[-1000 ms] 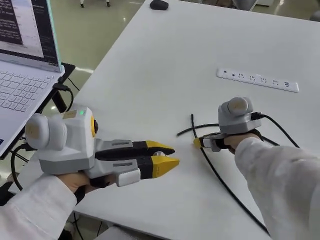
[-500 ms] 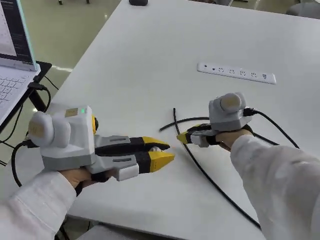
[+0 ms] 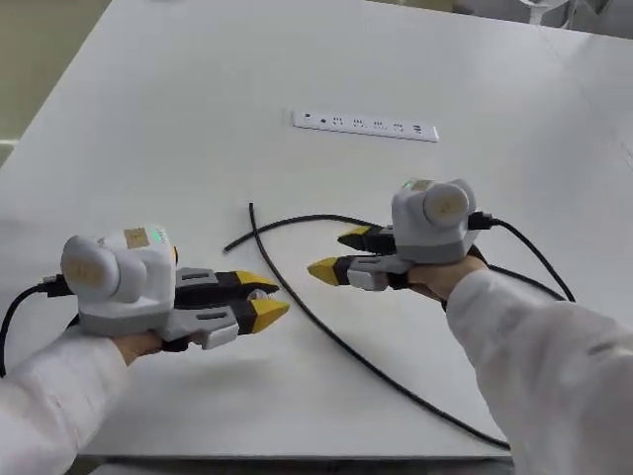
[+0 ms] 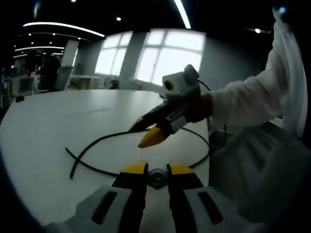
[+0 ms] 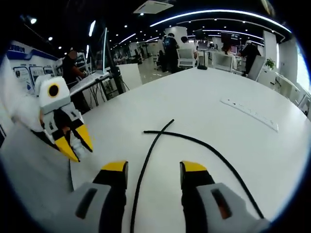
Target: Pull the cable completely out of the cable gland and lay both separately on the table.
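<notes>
Since a moment ago our right tool (image 3: 331,252) has opened wide above the thin black cable (image 3: 326,332), which lies on the white counter (image 3: 178,89) between both tools, slanting away from us. Our left tool (image 3: 275,299) pinches the small grey cable gland (image 4: 158,178) just left of the cable, so we think it goes down there.

Head view looks down; both gripper views, low, share the cable (image 5: 144,165).
</notes>
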A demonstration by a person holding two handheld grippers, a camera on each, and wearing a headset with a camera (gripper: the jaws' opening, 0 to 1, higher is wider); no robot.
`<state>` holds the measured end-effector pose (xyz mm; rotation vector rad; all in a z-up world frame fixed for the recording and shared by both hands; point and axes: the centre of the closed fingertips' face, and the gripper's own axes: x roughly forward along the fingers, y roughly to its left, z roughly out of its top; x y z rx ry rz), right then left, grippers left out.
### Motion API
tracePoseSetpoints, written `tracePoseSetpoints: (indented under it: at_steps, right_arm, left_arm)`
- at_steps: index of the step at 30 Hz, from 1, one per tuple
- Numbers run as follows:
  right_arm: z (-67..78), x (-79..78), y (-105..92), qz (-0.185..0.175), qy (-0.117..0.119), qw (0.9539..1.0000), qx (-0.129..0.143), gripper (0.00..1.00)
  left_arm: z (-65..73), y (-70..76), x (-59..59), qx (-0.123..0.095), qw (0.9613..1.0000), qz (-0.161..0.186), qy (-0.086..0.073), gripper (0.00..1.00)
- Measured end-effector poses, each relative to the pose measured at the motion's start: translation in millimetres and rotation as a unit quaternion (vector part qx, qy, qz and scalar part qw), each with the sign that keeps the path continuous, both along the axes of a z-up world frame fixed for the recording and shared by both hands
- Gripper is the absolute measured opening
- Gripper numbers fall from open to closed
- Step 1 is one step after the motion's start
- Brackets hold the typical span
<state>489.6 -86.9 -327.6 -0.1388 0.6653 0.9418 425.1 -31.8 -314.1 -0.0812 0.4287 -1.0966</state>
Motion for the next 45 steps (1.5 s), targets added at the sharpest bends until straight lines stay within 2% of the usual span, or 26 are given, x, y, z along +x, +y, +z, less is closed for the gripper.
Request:
tracePoseSetpoints:
  at_steps: [6,10,15,17,20,24,27,35,42,45]
  right_arm:
    - [8.3,-17.2,-37.2,-0.015,-0.009,0.9998,-0.009,0.46]
    - [16.5,-28.3,-56.3,-0.038,-0.004,0.9993,0.006,0.47]
    - [22.0,-37.7,-73.7,-0.061,-0.008,0.9981,0.007,0.49]
    - [26.8,-43.0,-78.7,-0.072,-0.009,0.9972,0.018,0.5]
    - [31.0,-55.5,-87.3,-0.076,-0.009,0.9968,0.024,0.5]
    - [34.1,-68.7,-101.0,-0.085,-0.011,0.9961,0.02,0.5]
    - [37.4,-76.7,-113.7,-0.102,-0.012,0.9943,0.026,0.5]
    - [47.8,-87.4,-135.2,-0.132,-0.022,0.9904,0.034,0.51]
    - [51.8,-95.8,-145.7,-0.137,-0.027,0.9896,0.036,0.53]
    - [51.5,-101.0,-148.6,-0.135,-0.028,0.9898,0.036,0.55]
  left_arm:
    - [-32.1,-11.1,4.2,0.015,0.9997,0.005,0.02,0.17]
    - [-51.3,-13.8,4.0,0.041,0.9989,0.003,0.024,0.17]
    - [-57.5,-14.5,5.5,0.049,0.9985,0.011,0.02,0.18]
    - [-64.2,-11.4,7.5,0.074,0.997,0.018,0.009,0.18]
    - [-72.4,-10.8,6.9,0.087,0.9959,0.021,0.009,0.18]
    - [-74.4,-12.6,5.4,0.088,0.9957,0.025,0.012,0.18]
    - [-77.0,-13.4,3.6,0.097,0.9949,0.024,0.01,0.18]
    - [-80.4,-12.4,3.4,0.108,0.9936,0.031,0.007,0.19]
    - [-71.6,-11.5,3.1,0.112,0.9929,0.039,0.004,0.24]
    - [-62.4,-6.1,2.5,0.119,0.9917,0.048,0.001,0.27]
